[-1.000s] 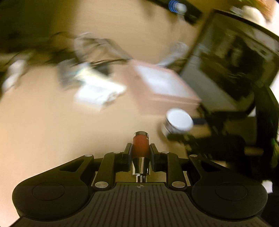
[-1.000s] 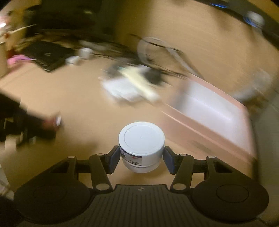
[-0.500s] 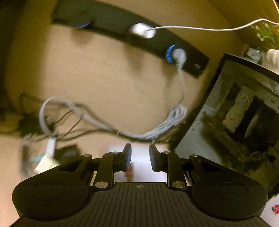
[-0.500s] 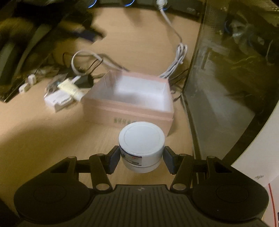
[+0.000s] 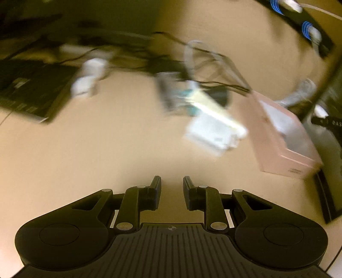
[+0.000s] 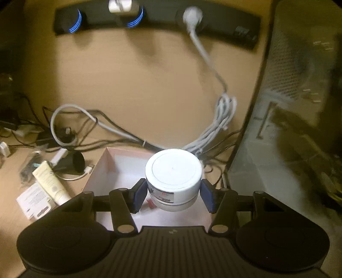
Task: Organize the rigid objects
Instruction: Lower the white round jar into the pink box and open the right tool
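Note:
My right gripper (image 6: pixel 173 192) is shut on a white round jar (image 6: pixel 173 175) and holds it above the open pink box (image 6: pixel 102 164). A small red object (image 6: pixel 150 203) lies on the box's white floor under the jar. My left gripper (image 5: pixel 172 186) is open and empty over the bare wooden desk, to the left of the pink box (image 5: pixel 284 136). A cream tube (image 6: pixel 51 181) and a white card (image 6: pixel 34 201) lie left of the box; in the blurred left wrist view they appear as a pale tube (image 5: pixel 213 107) on a white card (image 5: pixel 211 132).
A black power strip (image 6: pixel 224 19) runs along the back wall, with a white cable (image 6: pixel 215 132) coiled behind the box. A computer case (image 6: pixel 288 128) stands to the right. Dark cables and small items (image 5: pixel 89 74) and a black flat device (image 5: pixel 30 89) lie at the left.
My left gripper let go of the red object into the box, then swung away left, empty. My right gripper carried the jar from the desk to above the box.

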